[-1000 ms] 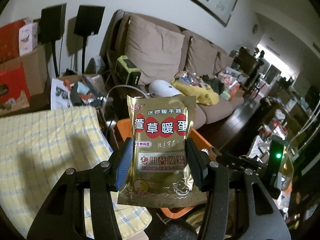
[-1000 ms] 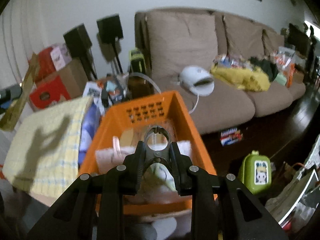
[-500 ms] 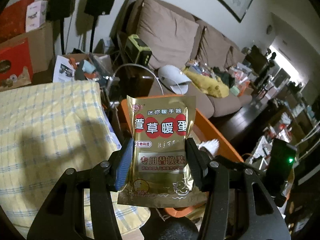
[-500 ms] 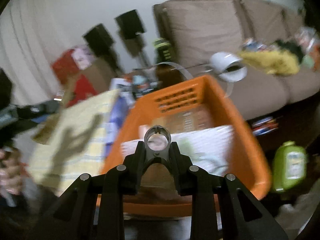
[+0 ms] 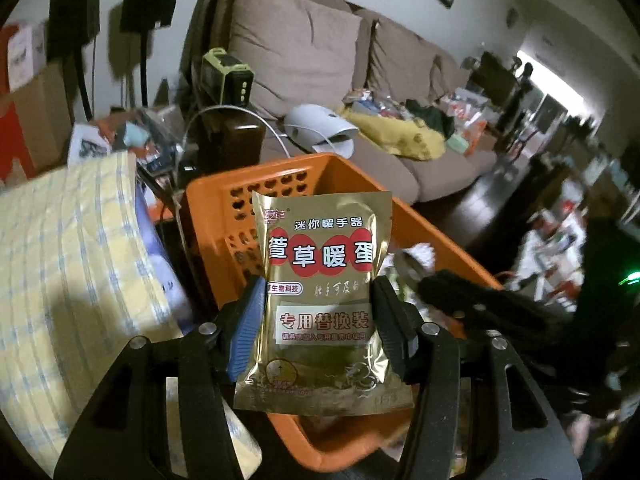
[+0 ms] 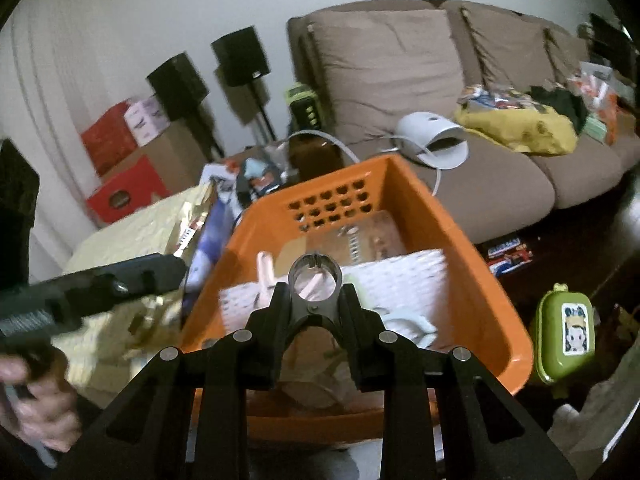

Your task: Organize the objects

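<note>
Now left gripper [image 5: 320, 312] jaws clamped on gold foil packet [image 5: 324, 292], upright, above near end of orange basket [image 5: 440, 240]. Right gripper [image 6: 315, 300] jaws clamped on small black ring clip [image 6: 315, 276], over same basket, white woven tray [image 6: 400, 284] inside.

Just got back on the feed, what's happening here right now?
A person is tidying with a handheld gripper in each hand. The left gripper is clamped on a gold foil packet, held upright above the orange basket. The right gripper is shut on a small black ring-shaped part, also over the basket.
</note>
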`<state>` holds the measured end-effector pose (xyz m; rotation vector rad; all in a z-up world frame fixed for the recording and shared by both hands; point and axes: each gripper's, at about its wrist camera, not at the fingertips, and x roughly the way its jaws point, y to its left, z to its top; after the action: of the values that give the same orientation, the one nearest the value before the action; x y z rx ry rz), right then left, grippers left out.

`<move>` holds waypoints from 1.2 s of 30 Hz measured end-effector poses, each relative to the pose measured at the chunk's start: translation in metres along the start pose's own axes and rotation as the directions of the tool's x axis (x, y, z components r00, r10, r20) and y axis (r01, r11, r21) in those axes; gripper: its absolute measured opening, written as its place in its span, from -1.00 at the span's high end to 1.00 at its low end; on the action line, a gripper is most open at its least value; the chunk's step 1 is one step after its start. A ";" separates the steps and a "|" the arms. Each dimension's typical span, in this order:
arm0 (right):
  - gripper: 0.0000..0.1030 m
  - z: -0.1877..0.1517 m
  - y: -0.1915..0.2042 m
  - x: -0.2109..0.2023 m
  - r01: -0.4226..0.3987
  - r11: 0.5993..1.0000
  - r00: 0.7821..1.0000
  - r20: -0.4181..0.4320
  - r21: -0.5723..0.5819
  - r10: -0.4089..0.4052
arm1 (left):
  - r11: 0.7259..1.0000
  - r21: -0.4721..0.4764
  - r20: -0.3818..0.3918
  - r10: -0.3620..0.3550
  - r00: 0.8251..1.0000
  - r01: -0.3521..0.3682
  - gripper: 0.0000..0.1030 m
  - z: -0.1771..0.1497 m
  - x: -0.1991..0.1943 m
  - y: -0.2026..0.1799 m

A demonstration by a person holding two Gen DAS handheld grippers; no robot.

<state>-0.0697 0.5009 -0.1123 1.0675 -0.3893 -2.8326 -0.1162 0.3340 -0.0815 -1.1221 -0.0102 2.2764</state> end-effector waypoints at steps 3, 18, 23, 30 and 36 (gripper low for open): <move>0.51 0.000 -0.002 0.000 0.052 0.999 0.999 0.005 -0.016 -0.052 | 1.000 -0.021 -0.041 -0.020 0.999 0.019 0.00 -0.004 0.013 -0.004; 0.46 0.001 -0.012 0.000 0.066 0.998 0.997 -0.025 0.001 -0.066 | 1.000 -0.019 -0.058 -0.023 0.998 0.022 -0.43 0.003 0.004 -0.004; 0.46 0.004 -0.009 -0.007 0.070 0.998 0.997 -0.029 0.002 -0.070 | 0.998 0.016 -0.044 0.069 0.997 -0.068 -0.44 0.010 -0.014 -0.002; 0.23 0.012 0.002 -0.025 0.149 0.988 0.988 -0.044 -0.035 -0.150 | 0.998 -0.004 -0.030 0.070 0.997 -0.070 -0.77 0.013 -0.041 0.004; -0.20 0.021 0.013 -0.045 0.194 0.978 0.978 -0.068 -0.077 -0.199 | 0.993 0.007 -0.034 0.120 0.992 -0.120 -0.87 0.015 -0.067 0.001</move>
<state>-0.0495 0.5008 -0.0646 1.2595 -0.1851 -2.9379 -0.0964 0.3024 -0.0243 -1.1884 0.0786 2.3605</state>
